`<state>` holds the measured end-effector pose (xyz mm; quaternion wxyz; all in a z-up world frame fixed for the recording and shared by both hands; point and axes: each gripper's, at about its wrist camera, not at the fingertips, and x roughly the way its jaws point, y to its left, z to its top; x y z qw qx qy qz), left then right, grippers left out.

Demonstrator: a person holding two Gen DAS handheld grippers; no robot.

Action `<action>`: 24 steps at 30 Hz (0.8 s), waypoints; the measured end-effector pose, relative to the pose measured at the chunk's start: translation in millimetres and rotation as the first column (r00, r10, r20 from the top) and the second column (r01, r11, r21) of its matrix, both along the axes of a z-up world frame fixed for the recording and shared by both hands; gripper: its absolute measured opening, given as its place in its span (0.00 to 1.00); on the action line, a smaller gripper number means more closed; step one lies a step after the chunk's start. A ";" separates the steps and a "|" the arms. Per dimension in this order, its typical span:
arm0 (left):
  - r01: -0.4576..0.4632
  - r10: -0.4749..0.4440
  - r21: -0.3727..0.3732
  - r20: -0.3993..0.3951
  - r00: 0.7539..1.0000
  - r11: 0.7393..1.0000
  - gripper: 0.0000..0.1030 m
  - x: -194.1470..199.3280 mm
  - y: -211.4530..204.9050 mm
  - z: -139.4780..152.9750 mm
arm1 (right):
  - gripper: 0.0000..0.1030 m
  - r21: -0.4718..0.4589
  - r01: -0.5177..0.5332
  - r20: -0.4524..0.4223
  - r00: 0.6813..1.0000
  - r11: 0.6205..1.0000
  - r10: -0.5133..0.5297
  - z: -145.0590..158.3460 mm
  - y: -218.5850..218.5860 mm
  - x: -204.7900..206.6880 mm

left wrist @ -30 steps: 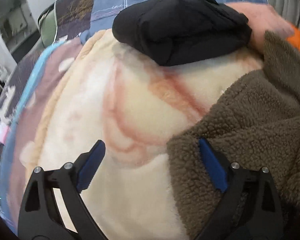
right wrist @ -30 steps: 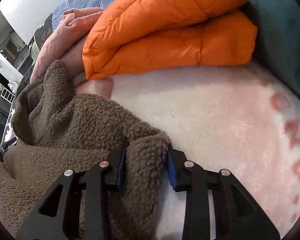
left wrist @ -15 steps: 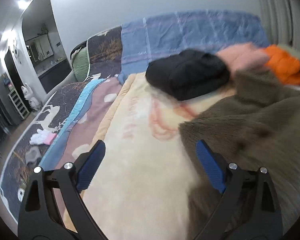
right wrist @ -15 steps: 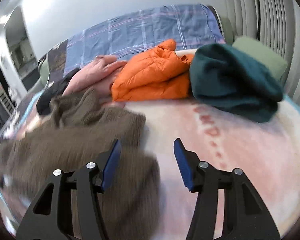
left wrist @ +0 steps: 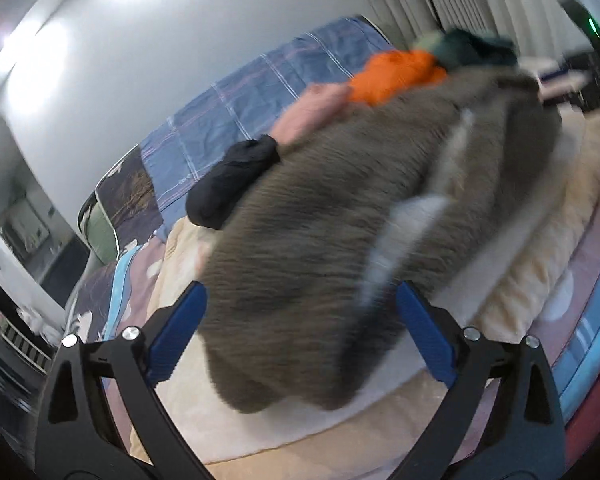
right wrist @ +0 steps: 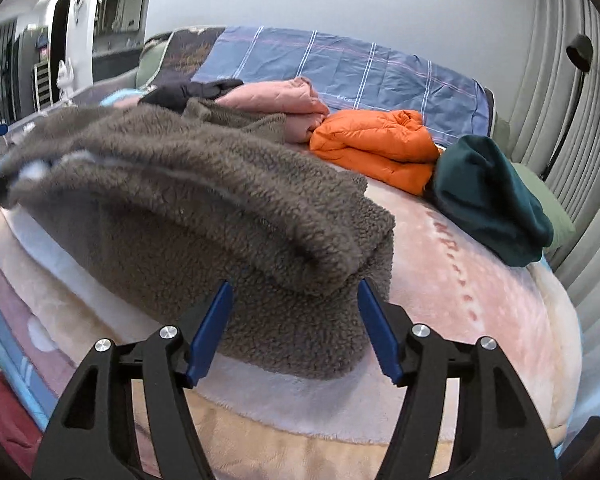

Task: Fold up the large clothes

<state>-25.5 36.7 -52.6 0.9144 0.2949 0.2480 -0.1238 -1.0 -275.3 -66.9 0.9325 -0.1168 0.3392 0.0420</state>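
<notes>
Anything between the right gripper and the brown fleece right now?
Nothing visible. The brown fleece lies folded on the blanket directly ahead of the open right gripper; the orange jacket sits behind it.

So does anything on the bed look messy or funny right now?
Only a little. The brown fleece jacket is folded over, but its top layer bulges and sits crooked over the bottom one. Behind it, the pink, orange and dark green clothes lie in a row of folded bundles. Nothing looks spilled or torn.
</notes>
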 end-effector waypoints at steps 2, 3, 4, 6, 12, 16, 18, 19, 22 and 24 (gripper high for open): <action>-0.001 0.001 0.037 -0.014 1.000 0.999 0.94 0.9 -11.1 -14.4 | 0.63 -0.030 0.013 -0.003 1.000 0.999 -0.013 -6.6 3.4 5.4; 0.005 -0.004 0.042 -0.016 1.000 0.999 0.94 0.4 -12.1 -17.3 | 0.63 -0.038 0.021 -0.004 1.000 0.999 -0.022 -9.4 3.8 6.9; 0.021 -0.020 0.052 -0.015 1.000 0.998 0.94 -3.6 -15.7 -22.0 | 0.63 -0.038 0.030 -0.010 0.999 0.999 -0.031 -12.7 2.7 9.6; 0.030 -0.030 0.075 -0.004 1.000 0.997 0.94 -9.4 -19.5 -27.1 | 0.66 -0.022 0.037 -0.011 0.999 0.999 -0.037 -16.2 -0.1 11.9; -0.073 0.056 0.219 0.083 0.995 0.973 0.96 8.8 -25.6 -36.5 | 0.68 0.026 0.070 0.055 0.996 0.997 -0.072 -6.2 -7.4 21.8; -0.133 0.113 0.121 0.160 0.981 0.984 0.96 40.0 -7.4 8.8 | 0.67 0.066 0.071 0.162 0.983 0.995 -0.081 21.6 -12.2 33.8; -0.148 0.136 0.049 0.196 0.971 0.988 0.96 63.6 0.8 36.5 | 0.66 0.115 0.068 0.199 0.976 0.991 -0.090 38.7 -17.2 46.7; -0.159 0.152 0.019 0.201 0.968 0.987 0.96 74.8 4.2 45.6 | 0.66 0.145 0.073 0.210 0.972 0.987 -0.103 48.4 -20.3 59.0; -0.263 0.269 -0.059 0.181 0.946 0.963 0.97 146.8 16.0 61.5 | 0.66 0.236 0.109 0.167 0.974 0.965 -0.151 62.0 -33.0 104.4; -0.342 0.351 -0.087 0.119 0.929 0.936 0.97 186.3 24.6 58.8 | 0.66 0.313 0.155 0.103 0.975 0.937 -0.195 61.9 -45.5 131.7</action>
